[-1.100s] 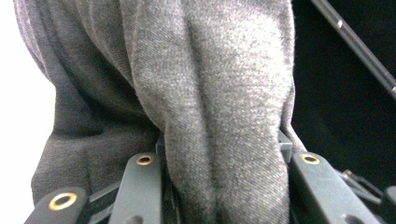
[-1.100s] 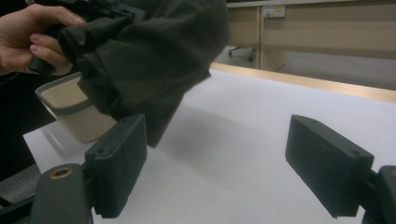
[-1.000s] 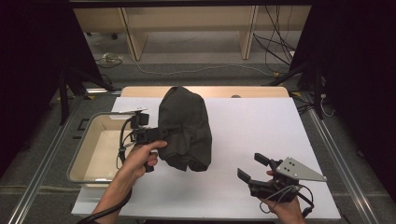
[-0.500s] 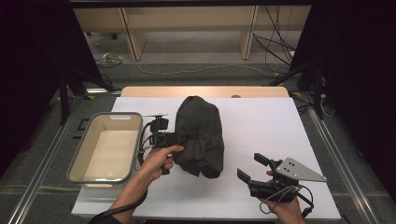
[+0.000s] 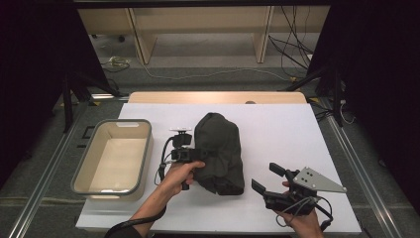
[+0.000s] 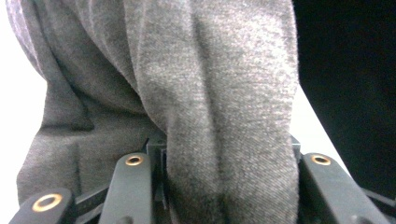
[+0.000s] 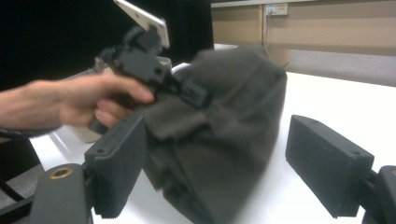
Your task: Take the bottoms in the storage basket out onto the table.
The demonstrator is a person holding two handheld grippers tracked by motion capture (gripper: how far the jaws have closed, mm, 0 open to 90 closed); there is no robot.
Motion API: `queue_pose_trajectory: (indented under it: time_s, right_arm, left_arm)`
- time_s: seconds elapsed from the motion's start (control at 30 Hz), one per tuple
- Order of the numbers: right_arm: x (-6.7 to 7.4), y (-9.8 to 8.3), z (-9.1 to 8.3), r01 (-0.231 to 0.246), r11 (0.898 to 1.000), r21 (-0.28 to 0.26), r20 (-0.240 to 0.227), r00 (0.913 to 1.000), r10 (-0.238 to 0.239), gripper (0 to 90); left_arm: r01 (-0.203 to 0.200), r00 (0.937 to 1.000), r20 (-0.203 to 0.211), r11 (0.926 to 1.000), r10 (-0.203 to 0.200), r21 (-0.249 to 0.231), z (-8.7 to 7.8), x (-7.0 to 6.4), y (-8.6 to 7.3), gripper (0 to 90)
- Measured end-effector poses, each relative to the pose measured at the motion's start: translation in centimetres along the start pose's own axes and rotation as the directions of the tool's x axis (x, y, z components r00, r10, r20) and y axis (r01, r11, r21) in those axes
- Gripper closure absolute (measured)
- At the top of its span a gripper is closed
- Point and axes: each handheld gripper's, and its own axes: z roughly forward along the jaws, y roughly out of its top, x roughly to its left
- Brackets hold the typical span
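While the left gripper [image 5: 194, 154] has just been loosening its fingers around a fold of the dark cloth bundle [image 5: 220, 151] right of the tub [image 5: 113, 154], the wide-open right gripper [image 5: 270, 179] waits nearby, so the cloth could slump unfolded.

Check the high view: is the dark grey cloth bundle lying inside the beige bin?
No, the cloth bundle lies on the white table, right of the bin.

Crumpled dark grey cloth [image 5: 220, 151] heaped mid-table, beside beige bin [image 5: 81, 171]
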Motion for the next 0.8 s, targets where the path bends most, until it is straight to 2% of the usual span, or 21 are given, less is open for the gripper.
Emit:
queue_pose_trajectory:
  time_s: [0.17, 0.23, 0.3, 0.37, 0.43, 0.57, 0.67, 0.8]
  right_arm:
    - [0.0, 0.0, 0.0, -0.003, 1.000, 0.004, -0.004, 1.0000, 0.003, 21.4]
    - [0.0, 0.0, -0.1, 0.003, 1.000, -0.004, -0.005, 1.0000, -0.003, 21.4]
    - [0.0, 0.0, -0.1, 0.002, 1.000, 0.002, -0.004, 1.0000, -0.002, 21.4]
    - [0.1, 0.0, -0.2, -0.007, 1.000, -0.002, -0.006, 1.0000, 0.007, 21.4]
    - [0.1, 0.0, -0.2, 0.005, 1.000, -0.004, -0.004, 1.0000, -0.005, 21.4]
    - [0.0, 0.0, -0.1, -0.001, 1.000, -0.004, -0.003, 1.0000, 0.001, 21.4]
    - [0.0, 0.0, -0.1, 0.003, 1.000, 0.001, 0.001, 1.0000, -0.003, 21.4]
    - [0.0, 0.0, -0.1, 0.002, 1.000, -0.003, 0.002, 1.0000, -0.002, 21.5]
  left_arm:
    - [-0.040, 0.9992, -0.003, 0.9983, 0.040, 0.044, 0.3, -1.0, 0.0, 43.0]
    - [-0.043, 0.9990, -0.005, 0.9978, 0.043, 0.051, 0.1, -1.2, 0.2, 39.6]
    - [-0.061, 0.9979, -0.017, 0.9970, 0.062, 0.048, -0.3, -1.5, 0.5, 38.7]
    - [-0.097, 0.9949, -0.026, 0.9939, 0.098, 0.053, -0.9, -1.9, 0.6, 38.6]
    - [-0.121, 0.9919, -0.033, 0.9913, 0.123, 0.052, -1.6, -2.3, 1.0, 37.2]
    - [-0.157, 0.9873, -0.021, 0.9873, 0.158, 0.023, -3.1, -3.2, 1.7, 35.9]
    - [-0.179, 0.9837, -0.015, 0.9834, 0.179, 0.028, -3.4, -3.3, 1.5, 44.0]
    - [-0.160, 0.9871, 0.002, 0.9850, 0.160, 0.066, -1.8, -2.8, 0.3, 65.2]
